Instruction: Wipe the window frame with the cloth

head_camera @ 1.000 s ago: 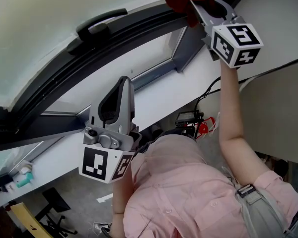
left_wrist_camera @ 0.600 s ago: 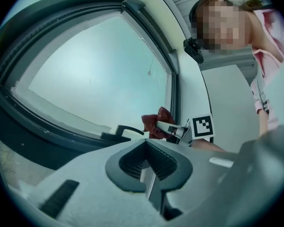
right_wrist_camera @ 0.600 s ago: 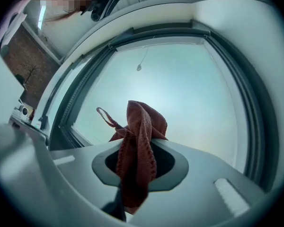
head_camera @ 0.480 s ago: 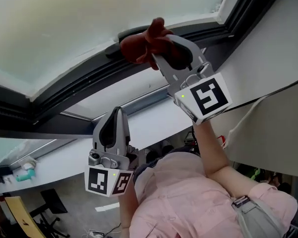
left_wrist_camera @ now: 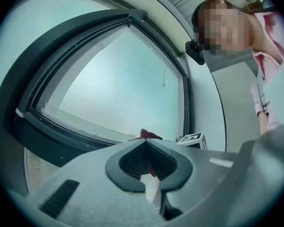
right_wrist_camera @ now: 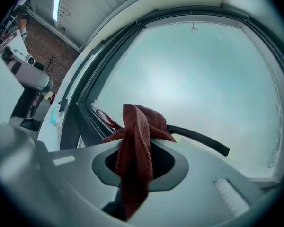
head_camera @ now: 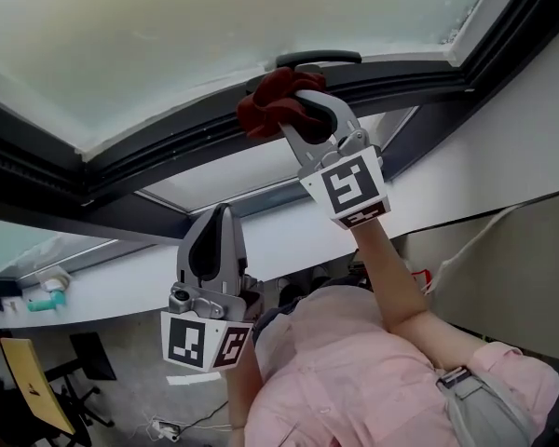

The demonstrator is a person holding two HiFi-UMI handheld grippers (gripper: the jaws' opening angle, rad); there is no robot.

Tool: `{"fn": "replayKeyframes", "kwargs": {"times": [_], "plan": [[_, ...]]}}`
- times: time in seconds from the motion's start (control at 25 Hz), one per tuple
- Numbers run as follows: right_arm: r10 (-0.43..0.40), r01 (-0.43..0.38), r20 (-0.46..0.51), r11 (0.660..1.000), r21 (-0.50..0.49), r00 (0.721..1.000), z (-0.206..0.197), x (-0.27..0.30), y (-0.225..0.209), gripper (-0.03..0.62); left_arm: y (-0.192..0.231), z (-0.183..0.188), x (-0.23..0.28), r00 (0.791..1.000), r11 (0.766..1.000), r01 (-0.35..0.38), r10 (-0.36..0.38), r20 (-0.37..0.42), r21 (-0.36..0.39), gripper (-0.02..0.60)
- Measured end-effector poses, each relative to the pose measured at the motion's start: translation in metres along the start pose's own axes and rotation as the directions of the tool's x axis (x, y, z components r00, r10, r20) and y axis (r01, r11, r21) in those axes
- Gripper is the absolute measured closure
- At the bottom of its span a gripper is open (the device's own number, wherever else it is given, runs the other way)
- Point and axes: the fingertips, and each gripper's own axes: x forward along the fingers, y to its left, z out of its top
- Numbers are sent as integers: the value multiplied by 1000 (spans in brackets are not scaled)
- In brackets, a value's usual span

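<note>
Right gripper (head_camera: 296,110) is raised to the window, jaws pinched on the red cloth (head_camera: 272,103). The cloth is bunched at the jaw tips and sits against the dark window frame (head_camera: 168,152), just under the black window handle (head_camera: 319,59) at the lower edge of the frosted glass (head_camera: 214,26). In the right gripper view the cloth (right_wrist_camera: 136,145) hangs down through the closed jaws of the right gripper (right_wrist_camera: 138,170), a folded lump sticking up above them. The handle (right_wrist_camera: 199,139) is just beyond on the right, and the frame (right_wrist_camera: 85,112) runs off to the left. The right gripper's marker cube (head_camera: 347,190) faces the head camera, with the person's bare forearm (head_camera: 387,273) below it. Left gripper (head_camera: 218,217) is held lower, well apart from the cloth, pointing up toward the frame. In the left gripper view the jaws of the left gripper (left_wrist_camera: 149,167) are pressed together with nothing gripped. The cloth (left_wrist_camera: 145,135) and the marker cube (left_wrist_camera: 191,138) show far behind them against the glass. The person wears a pink shirt (head_camera: 354,371). A white sill (head_camera: 121,282) runs below the frame, with a small teal item (head_camera: 47,298) at its left end.
</note>
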Motion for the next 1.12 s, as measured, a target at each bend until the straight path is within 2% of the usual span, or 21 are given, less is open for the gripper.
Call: {"fn": "replayKeyframes", "kwargs": {"times": [0.2, 0.56, 1.12], "plan": [[20, -22, -34, 999, -38, 999, -3, -1, -2, 520, -8, -4, 11, 999, 999, 35, -35, 0, -14, 584], [-22, 23, -40, 1000, 18, 999, -13, -22, -36, 520, -39, -11, 36, 994, 994, 104, -105, -11, -37, 584], [-34, 36, -51, 998, 45, 998, -29, -30, -61, 520, -45, -19, 55, 992, 991, 126, -126, -9, -54, 584]]}}
